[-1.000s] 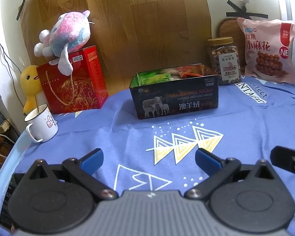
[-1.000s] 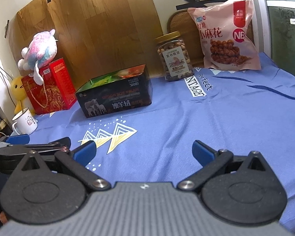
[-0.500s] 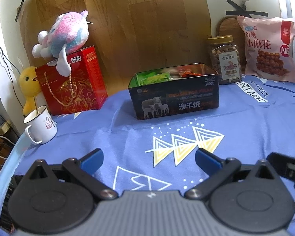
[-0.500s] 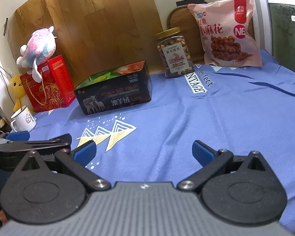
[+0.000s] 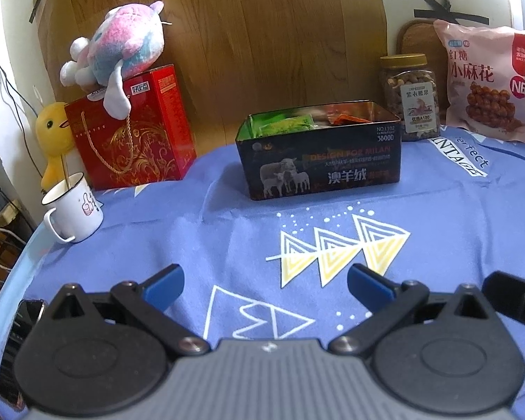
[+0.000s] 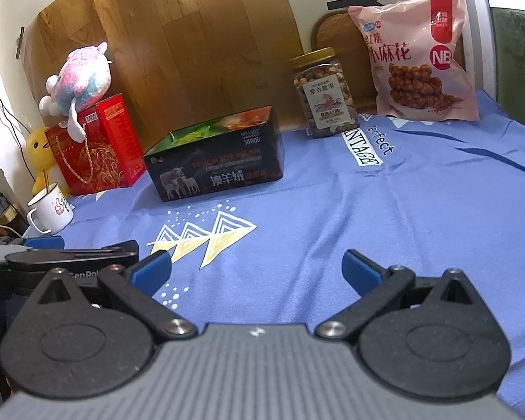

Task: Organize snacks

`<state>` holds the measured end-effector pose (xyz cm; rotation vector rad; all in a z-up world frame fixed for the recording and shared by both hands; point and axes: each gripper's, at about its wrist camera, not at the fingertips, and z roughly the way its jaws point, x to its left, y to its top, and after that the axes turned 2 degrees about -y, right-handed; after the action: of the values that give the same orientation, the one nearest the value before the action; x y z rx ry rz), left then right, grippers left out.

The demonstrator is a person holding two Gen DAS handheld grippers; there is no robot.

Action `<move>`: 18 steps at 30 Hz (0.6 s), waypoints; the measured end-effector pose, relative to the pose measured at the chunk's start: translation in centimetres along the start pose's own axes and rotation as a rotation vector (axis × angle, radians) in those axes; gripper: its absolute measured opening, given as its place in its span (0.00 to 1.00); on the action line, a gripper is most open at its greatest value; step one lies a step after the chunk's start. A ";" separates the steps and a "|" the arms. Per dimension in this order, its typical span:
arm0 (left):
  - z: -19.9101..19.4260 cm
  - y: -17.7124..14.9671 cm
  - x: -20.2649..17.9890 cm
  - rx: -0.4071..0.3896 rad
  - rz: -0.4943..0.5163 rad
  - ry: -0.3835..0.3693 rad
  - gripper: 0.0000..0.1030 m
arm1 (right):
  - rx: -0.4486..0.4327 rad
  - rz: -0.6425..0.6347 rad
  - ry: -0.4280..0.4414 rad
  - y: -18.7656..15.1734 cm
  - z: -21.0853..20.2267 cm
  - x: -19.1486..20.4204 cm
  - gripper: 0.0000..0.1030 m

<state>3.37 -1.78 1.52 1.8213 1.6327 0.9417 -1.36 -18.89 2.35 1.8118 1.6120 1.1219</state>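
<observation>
A black tin box (image 5: 320, 161) (image 6: 217, 168) with sheep printed on its side stands open on the blue cloth; green and orange snack packets (image 5: 287, 124) lie inside it. A clear jar of nuts (image 5: 411, 96) (image 6: 323, 92) with a gold lid and a pink snack bag (image 5: 486, 82) (image 6: 416, 56) stand at the back right. My left gripper (image 5: 266, 283) is open and empty, well short of the tin. My right gripper (image 6: 255, 267) is open and empty too, low over the cloth. Part of the left gripper (image 6: 70, 255) shows at the right wrist view's left edge.
A red gift box (image 5: 133, 133) with a plush toy (image 5: 119, 49) on top, a yellow duck (image 5: 50, 140) and a white mug (image 5: 73, 206) stand at the back left. A wood-pattern board (image 5: 245, 42) leans against the wall. The table edge (image 5: 14, 273) curves at left.
Both grippers have drawn back and risen slightly, so the tin and the snacks look a little farther away. Both stay open; nothing on the table has moved.
</observation>
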 end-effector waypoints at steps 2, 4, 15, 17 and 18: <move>0.0 0.0 0.1 -0.001 -0.003 -0.001 1.00 | 0.001 0.003 -0.001 0.0 0.1 0.0 1.00; 0.0 0.0 0.1 -0.006 0.000 0.006 1.00 | 0.003 0.003 0.001 -0.1 0.2 0.1 1.00; -0.1 0.0 0.5 -0.030 0.011 0.058 1.00 | 0.007 0.009 0.020 -0.2 0.4 0.3 1.00; -0.2 0.0 0.6 -0.032 0.011 0.063 1.00 | 0.008 0.005 0.024 -0.2 0.5 0.4 1.00; -0.2 0.0 0.6 -0.033 0.013 0.065 1.00 | 0.009 0.003 0.025 -0.2 0.5 0.5 1.00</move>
<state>3.26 -1.25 1.74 1.7986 1.6370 1.0376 -1.09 -18.28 2.10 1.8131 1.6311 1.1453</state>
